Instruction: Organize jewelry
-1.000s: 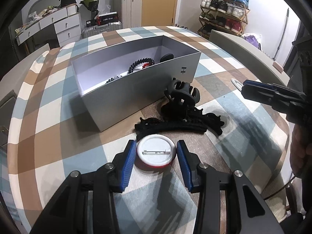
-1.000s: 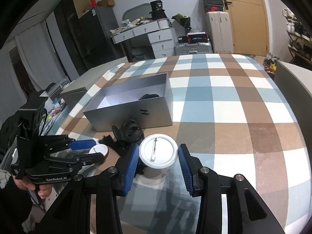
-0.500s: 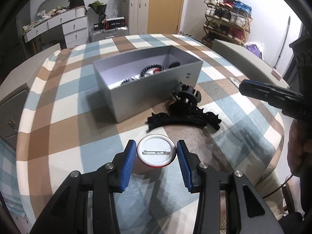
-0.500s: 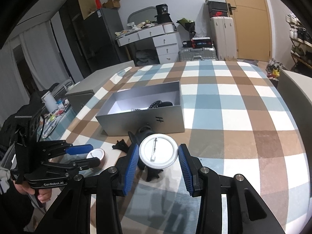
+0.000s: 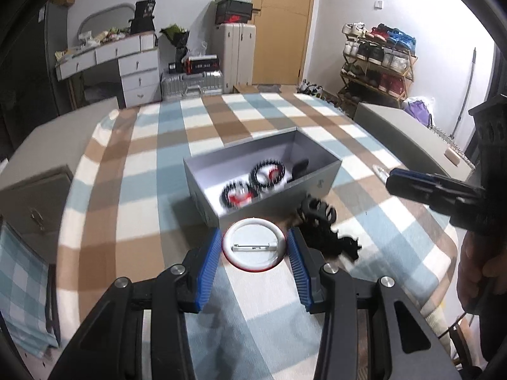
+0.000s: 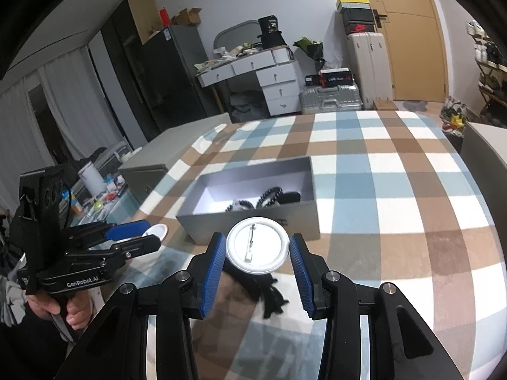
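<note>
Left gripper [image 5: 255,246]: pinches a red-rimmed badge [image 5: 253,245], pin side up.
Right gripper [image 6: 258,249]: pinches a white badge [image 6: 257,245] likewise.
Hair clips [image 5: 320,221]: tabletop, right of box.
Box [image 5: 272,204]: beyond; release badges inside, beside the bracelets [image 5: 267,174].

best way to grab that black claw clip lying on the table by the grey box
Grip the black claw clip across its rounded arched body, coming from above with fingers either side. Its teeth tangle with the other black hair clips beside it, and the grey box wall blocks a level approach. Both grippers already hold badges.
</note>
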### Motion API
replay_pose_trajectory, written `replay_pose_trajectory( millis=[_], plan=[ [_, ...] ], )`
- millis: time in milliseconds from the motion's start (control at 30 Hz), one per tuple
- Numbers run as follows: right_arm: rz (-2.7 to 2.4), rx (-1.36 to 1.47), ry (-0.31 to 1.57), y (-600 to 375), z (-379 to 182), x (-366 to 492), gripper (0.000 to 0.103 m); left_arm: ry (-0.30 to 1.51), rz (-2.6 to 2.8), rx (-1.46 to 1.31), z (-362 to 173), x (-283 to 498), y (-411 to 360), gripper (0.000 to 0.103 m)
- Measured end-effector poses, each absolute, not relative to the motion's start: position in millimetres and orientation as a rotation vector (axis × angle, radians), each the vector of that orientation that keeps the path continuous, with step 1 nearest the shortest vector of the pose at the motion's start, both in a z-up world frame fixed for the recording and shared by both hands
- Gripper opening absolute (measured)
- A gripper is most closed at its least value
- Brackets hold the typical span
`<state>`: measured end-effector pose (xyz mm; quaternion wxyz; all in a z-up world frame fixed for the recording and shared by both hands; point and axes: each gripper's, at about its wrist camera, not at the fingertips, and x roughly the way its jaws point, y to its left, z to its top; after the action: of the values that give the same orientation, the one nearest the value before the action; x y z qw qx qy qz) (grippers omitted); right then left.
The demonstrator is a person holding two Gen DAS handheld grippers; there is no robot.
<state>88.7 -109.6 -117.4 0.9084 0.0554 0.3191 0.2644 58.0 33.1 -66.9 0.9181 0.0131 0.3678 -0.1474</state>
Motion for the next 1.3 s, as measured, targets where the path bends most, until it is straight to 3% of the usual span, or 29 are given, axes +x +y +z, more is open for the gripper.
replay_pose_trajectory(
  millis=[1300],
  plan=[
    [0.65,0.191,0.691,-77,-137,200,0.041,0.727,-0.33,-0.046,-80,141,21,0.037]
  ],
)
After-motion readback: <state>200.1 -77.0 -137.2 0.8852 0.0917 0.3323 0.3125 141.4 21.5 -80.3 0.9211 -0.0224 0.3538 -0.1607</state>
